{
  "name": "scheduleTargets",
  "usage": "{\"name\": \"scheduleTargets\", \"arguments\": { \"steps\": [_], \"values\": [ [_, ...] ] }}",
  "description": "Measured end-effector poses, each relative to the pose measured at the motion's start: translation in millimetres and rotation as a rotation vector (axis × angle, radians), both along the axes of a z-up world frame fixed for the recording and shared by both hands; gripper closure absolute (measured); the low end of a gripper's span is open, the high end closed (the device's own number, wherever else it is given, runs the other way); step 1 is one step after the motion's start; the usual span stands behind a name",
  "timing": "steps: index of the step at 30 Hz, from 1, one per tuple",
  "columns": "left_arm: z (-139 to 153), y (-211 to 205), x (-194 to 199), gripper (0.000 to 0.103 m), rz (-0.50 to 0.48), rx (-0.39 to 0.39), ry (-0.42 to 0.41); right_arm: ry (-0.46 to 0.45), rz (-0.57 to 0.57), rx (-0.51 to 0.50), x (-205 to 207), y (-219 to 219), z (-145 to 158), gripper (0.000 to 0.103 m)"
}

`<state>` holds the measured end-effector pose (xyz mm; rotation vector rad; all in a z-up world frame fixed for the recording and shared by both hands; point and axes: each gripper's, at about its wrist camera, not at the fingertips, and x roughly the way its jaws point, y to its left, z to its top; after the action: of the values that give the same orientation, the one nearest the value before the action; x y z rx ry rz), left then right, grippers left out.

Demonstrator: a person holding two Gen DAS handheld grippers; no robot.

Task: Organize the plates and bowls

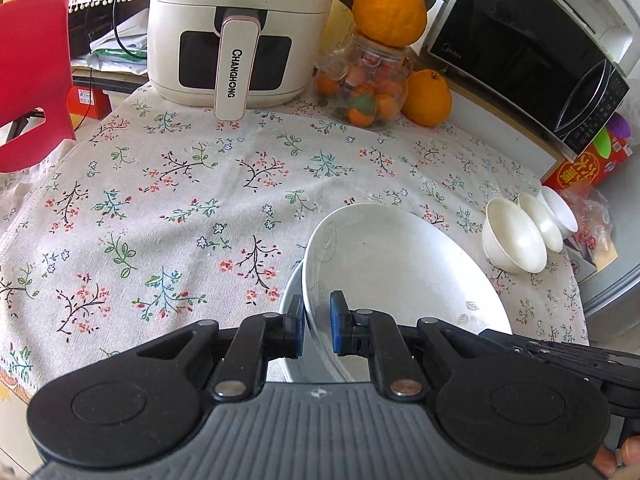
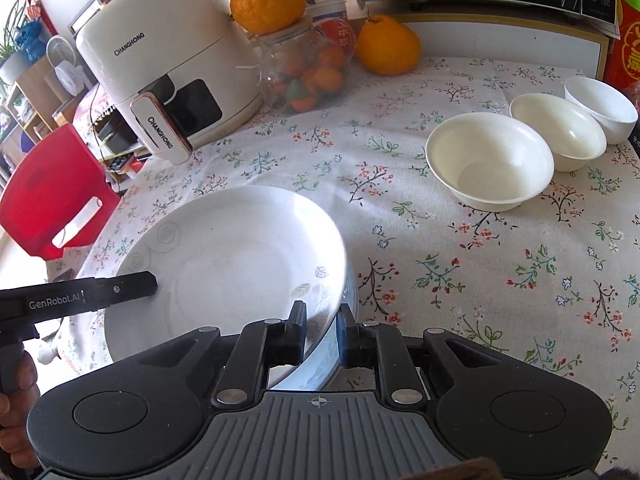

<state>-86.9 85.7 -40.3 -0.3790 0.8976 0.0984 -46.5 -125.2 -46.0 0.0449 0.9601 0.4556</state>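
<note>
Kitchen corner w/ a floral-cloth tabletop [image 1: 168, 208]; air fryer [image 1: 236, 32] at 12 o'clock, fruit jar [image 1: 362, 88] beside it, microwave [image 1: 532, 48] toward 1–2. Top plate [image 2: 224, 264] sits tilted over a lower plate [image 1: 290, 320], whose rim shows under it, at approx. 6 o'clock of both views. Left tool [image 1: 316, 320] pinches the top plate's rim, pads nearly together; right tool [image 2: 322, 328] likewise clamps the opposite rim. Three white bowls [image 2: 490, 160] stand in a row at 2–3 o'clock, well apart from the plates, not yet nested. Judged step: seating the top plate onto the lower one. Do it well: level both sides, centre rims before letting go, lower slowly so it doesn't clack or slide, release both tools together, then pull back w/o dragging the cloth.
</note>
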Motion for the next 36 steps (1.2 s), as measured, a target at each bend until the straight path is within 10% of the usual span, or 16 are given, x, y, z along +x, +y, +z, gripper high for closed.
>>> {"name": "scheduleTargets", "arguments": {
  "steps": [36],
  "values": [
    [-11.4, -25.7, -3.9, 0.091, -0.086, 0.263, 0.045, -0.078, 0.021, -0.159, -15.3, 16.6, -3.4, 0.087]
  ]
}}
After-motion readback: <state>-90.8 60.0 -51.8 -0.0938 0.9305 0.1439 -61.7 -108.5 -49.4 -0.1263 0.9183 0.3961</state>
